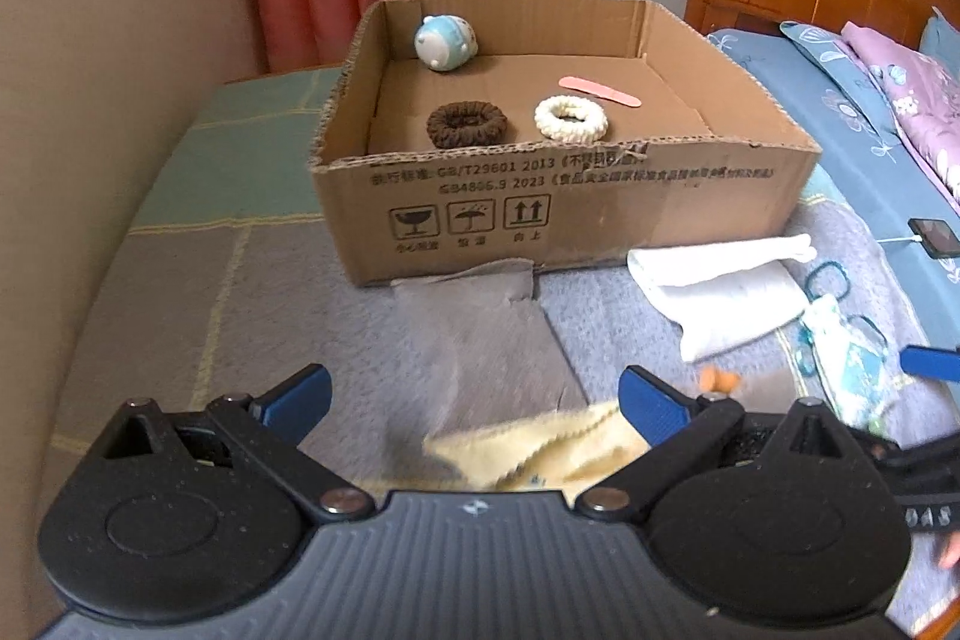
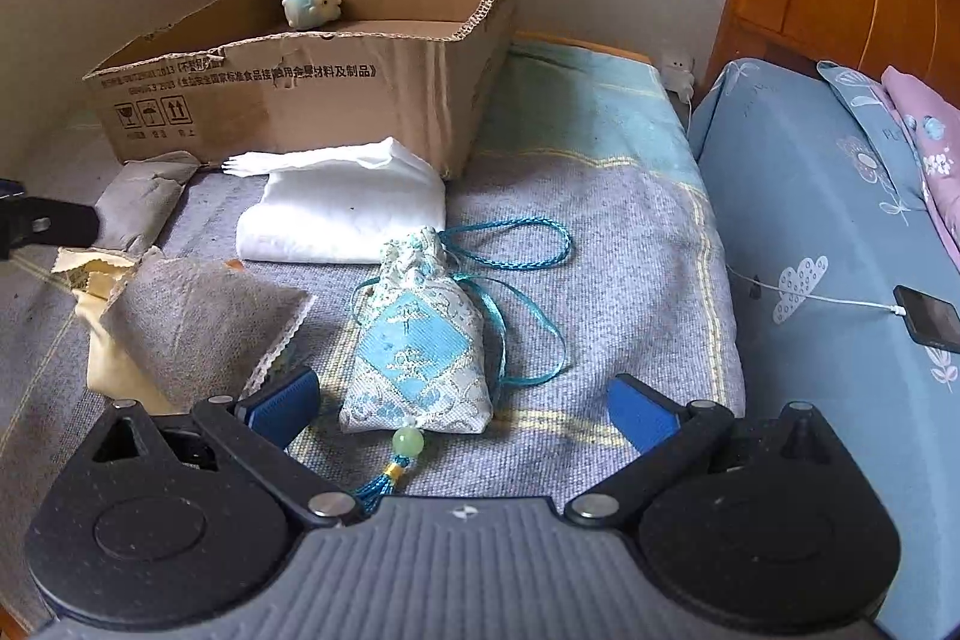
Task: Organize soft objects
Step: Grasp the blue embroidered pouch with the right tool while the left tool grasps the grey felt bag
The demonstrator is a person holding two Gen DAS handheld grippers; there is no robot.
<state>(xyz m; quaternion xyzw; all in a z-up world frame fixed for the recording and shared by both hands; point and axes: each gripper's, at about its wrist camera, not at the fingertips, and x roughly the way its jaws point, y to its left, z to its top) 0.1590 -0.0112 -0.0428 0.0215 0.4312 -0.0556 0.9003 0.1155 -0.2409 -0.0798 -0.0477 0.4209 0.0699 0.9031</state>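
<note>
A cardboard box [image 1: 564,196] stands toward the far edge of the bed [image 1: 180,292], its top cut away, which makes it the likely place for the soft things. Some already lie inside: a brown scrunchie [image 1: 467,123] and a white scrunchie [image 1: 570,118] side by side near the front wall, a small blue plush [image 1: 444,42] against the far wall, and a pink file [image 1: 599,90] behind the white scrunchie. The rest lies loose on the bed in front of the box, probably awaiting sorting: a folded white cloth [image 2: 342,211] just in front of the box's near right corner, a grey cloth [image 2: 198,322] over a yellow cloth [image 2: 111,364] nearer the near edge, another grey piece [image 2: 141,202] touching the box's front wall, and a blue pouch [image 2: 417,340] with its cords trailing, beside the white cloth. The right tongs [image 2: 462,403] are spread wide and grasp nothing; the pouch sits between the two fingers, near the left pad but seemingly not pinched, so it looks like the next pick. The left tongs [image 1: 474,403] are likewise wide apart and empty, hanging over the yellow cloth [image 1: 540,451] and grey cloth [image 1: 480,340]; whether they touch the fabric cannot be told, as that area is blurred. A phone [image 2: 927,319] on a cable lies well apart at the right.
</note>
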